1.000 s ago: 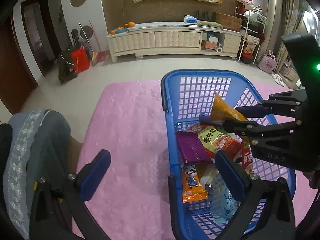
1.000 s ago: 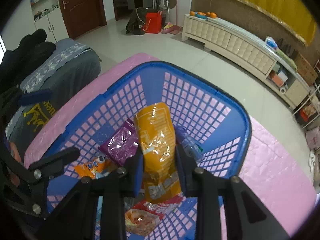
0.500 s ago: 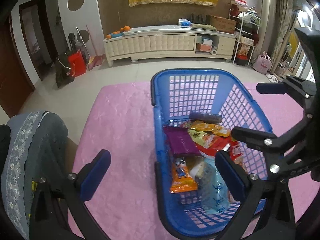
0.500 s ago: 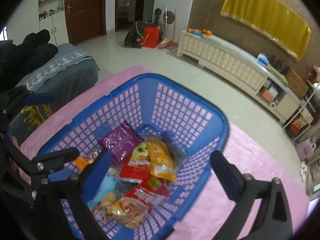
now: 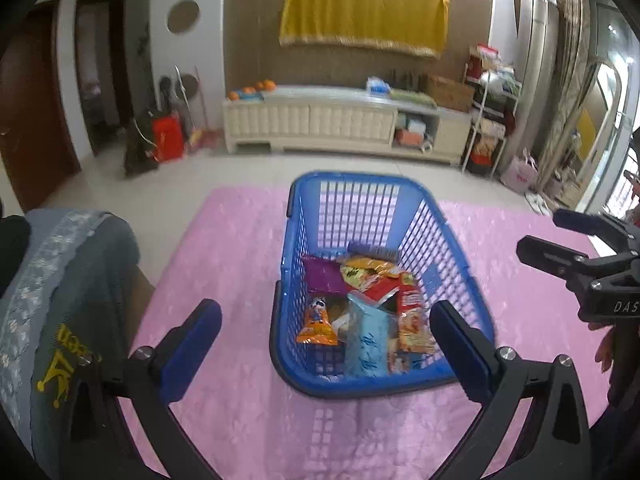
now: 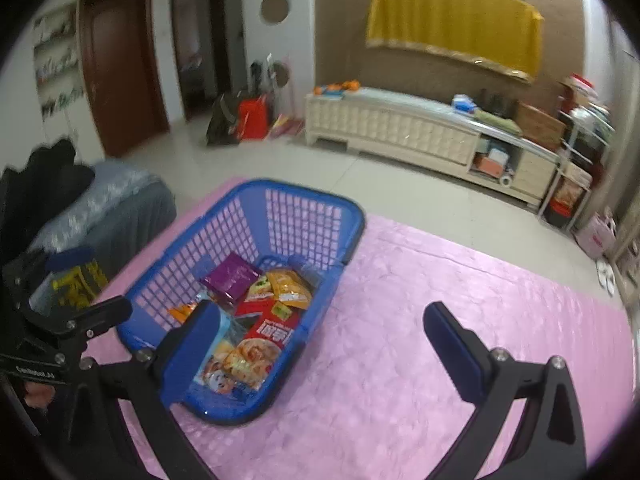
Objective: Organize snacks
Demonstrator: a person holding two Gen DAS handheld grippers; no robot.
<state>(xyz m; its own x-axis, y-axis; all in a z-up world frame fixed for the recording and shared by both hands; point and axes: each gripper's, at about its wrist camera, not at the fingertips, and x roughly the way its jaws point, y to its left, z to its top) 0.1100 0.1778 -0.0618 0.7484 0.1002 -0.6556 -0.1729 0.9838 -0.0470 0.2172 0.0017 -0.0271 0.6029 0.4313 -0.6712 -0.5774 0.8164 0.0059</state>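
A blue mesh basket (image 5: 352, 178) stands on a pink mat (image 5: 224, 248). Several snack packets lie inside it: a purple one (image 5: 322, 278), an orange-yellow one (image 5: 368, 268), a red one (image 5: 408, 300) and a light blue bag (image 5: 366, 336). My left gripper (image 5: 324, 312) hangs open above the basket's near end, holding nothing. My right gripper (image 6: 320, 312) is wide open and empty, above the mat just right of the basket (image 6: 312, 196). The orange-yellow packet (image 6: 290, 286) rests loose beside the purple one (image 6: 232, 276). Each gripper shows in the other's view, the right gripper (image 5: 544, 232) and the left gripper (image 6: 88, 284).
A grey cloth-covered seat (image 5: 60, 280) sits left of the mat. Across the tiled floor a long white cabinet (image 5: 320, 120) lines the far wall, with a red bag (image 5: 168, 138) to its left and shelves (image 5: 492, 120) to its right. A hand (image 5: 604, 344) holds the right gripper.
My right gripper has opened and dropped the orange-yellow packet into the basket. Both grippers have since pulled back and up, so the basket looks smaller and farther.
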